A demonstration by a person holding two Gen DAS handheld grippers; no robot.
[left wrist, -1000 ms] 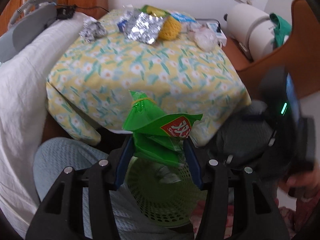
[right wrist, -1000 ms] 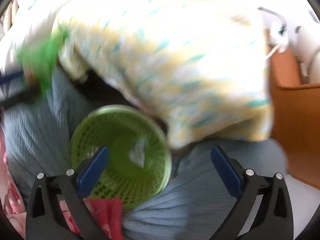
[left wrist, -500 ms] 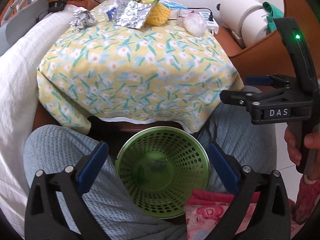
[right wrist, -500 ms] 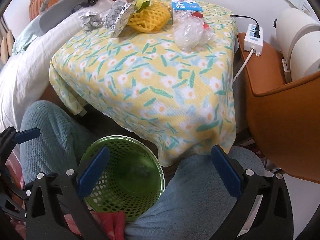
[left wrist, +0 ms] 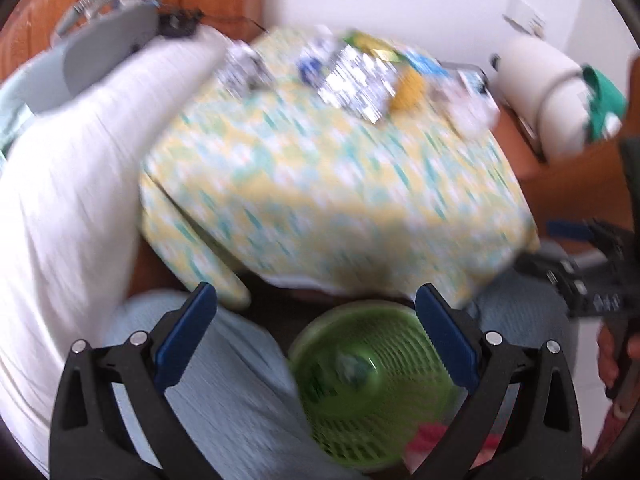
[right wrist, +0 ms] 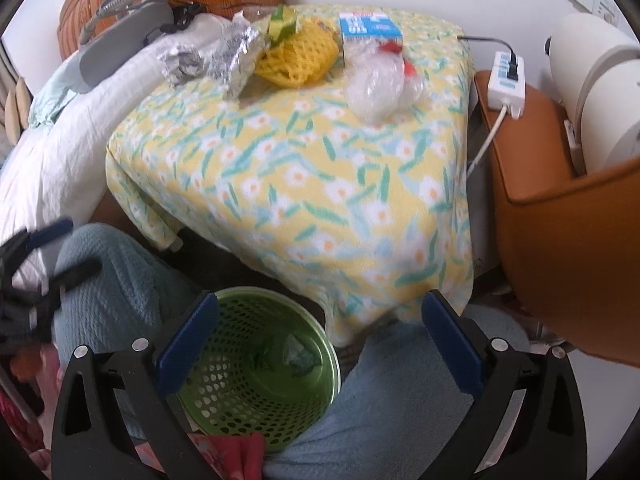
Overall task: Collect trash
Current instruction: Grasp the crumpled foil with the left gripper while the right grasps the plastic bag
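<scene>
Left gripper (left wrist: 316, 312) and right gripper (right wrist: 320, 320): jaws apart, empty, above green basket (right wrist: 224, 408); trash along table's (right wrist: 320, 208) far edge.

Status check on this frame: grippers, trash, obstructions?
Left gripper and right gripper open, empty. Green basket below; foil wrapper on table. Path unobstructed.

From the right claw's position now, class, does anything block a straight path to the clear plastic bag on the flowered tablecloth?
Nothing visible does. The right claw is open and empty, low over the green basket. The clear plastic bag lies at the far side of the flowered tablecloth, with only bare cloth between.
</scene>
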